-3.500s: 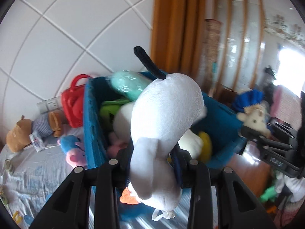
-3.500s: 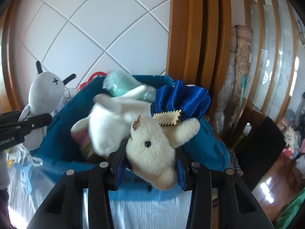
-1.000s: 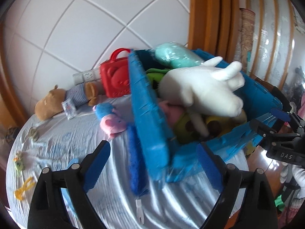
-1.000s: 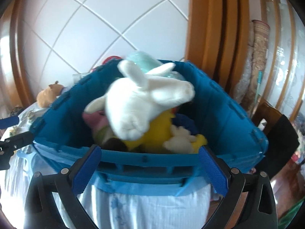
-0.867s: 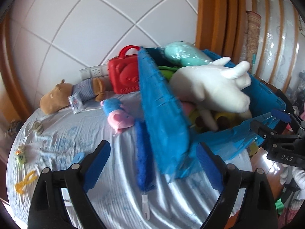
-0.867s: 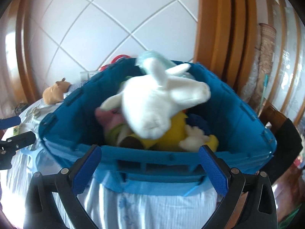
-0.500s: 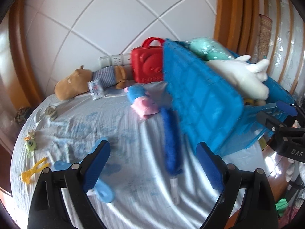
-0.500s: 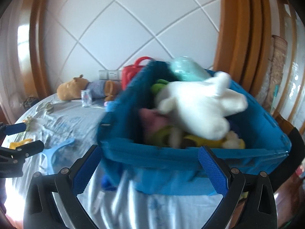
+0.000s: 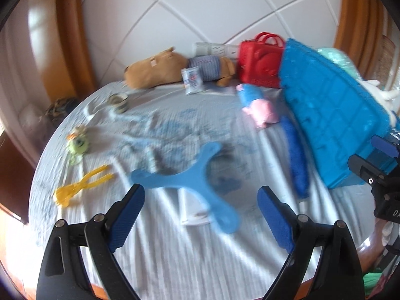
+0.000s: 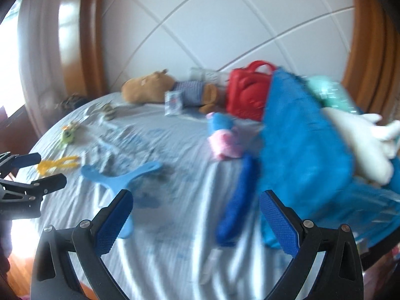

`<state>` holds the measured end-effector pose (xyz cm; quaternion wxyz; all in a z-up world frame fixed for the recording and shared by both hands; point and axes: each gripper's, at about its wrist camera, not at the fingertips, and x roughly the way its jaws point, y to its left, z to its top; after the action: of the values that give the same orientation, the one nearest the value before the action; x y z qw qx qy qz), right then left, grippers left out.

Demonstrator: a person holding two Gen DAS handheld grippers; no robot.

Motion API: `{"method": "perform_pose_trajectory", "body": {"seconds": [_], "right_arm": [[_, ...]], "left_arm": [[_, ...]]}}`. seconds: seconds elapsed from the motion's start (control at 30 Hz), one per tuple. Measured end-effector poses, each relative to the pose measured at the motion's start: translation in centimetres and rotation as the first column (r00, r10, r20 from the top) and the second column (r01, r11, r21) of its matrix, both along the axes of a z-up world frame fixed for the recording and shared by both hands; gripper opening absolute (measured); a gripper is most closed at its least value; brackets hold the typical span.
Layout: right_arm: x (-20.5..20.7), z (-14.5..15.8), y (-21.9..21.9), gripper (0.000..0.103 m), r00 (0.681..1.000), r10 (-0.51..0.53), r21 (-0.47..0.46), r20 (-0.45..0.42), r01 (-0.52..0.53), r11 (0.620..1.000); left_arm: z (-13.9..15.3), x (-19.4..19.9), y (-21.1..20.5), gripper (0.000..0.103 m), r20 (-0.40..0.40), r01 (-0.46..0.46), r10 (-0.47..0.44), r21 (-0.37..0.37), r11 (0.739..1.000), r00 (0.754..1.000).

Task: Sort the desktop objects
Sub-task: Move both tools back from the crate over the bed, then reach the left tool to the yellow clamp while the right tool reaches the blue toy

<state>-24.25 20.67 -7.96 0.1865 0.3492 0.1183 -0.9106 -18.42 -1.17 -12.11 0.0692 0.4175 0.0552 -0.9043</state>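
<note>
Evidently both the left hand-held gripper [image 9: 200,215] and the right hand-held gripper [image 10: 196,215] hang empty, jaws wide apart, above the tabletop [image 9: 175,255] – the flat blue hanger [image 9: 192,180] (thin, lying flush on wrinkled cloth) could slip a pinch or drag fabric along – beside the heaped blue basket [image 9: 330,115].

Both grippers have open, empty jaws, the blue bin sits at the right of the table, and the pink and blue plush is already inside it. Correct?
Not quite. The pink and blue plush lies on the tablecloth beside the blue bin, not inside, as the left wrist view shows. The rest holds: left gripper and right gripper are open and empty.
</note>
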Motion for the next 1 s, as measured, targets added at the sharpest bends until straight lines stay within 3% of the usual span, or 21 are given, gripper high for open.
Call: {"method": "perform_pose_trajectory", "body": {"seconds": [0.2,0.43,0.73,0.87,1.0], "right_arm": [[0.8,-4.1,-6.5,0.103,0.991,0.086,0.002,0.098,-0.087,0.996],[0.0,-7.0,-12.3,0.103,0.964,0.199,0.035,0.177,-0.208,0.977],[-3.7,-9.3,-19.5,0.103,0.9,0.367,0.014,0.237,-0.381,0.925],[-5.0,-10.2,-21.8,0.103,0.871,0.419,0.002,0.255,-0.434,0.901],[-6.5,-11.5,-23.7,0.103,0.855,0.439,0.012,0.274,-0.46,0.888]], "left_arm": [[-2.5,1.9,-6.1,0.092,0.055,-0.089,0.088,0.011,0.996,0.995],[-5.2,3.6,-11.8,0.092,0.106,-0.23,0.224,0.044,0.972,0.969],[-6.7,4.5,-17.9,0.092,0.173,-0.441,0.432,0.012,0.898,0.885],[-7.4,4.0,-19.7,0.092,0.191,-0.5,0.491,0.001,0.866,0.85],[-8.3,3.4,-20.8,0.092,0.208,-0.531,0.516,0.019,0.847,0.831]]}}
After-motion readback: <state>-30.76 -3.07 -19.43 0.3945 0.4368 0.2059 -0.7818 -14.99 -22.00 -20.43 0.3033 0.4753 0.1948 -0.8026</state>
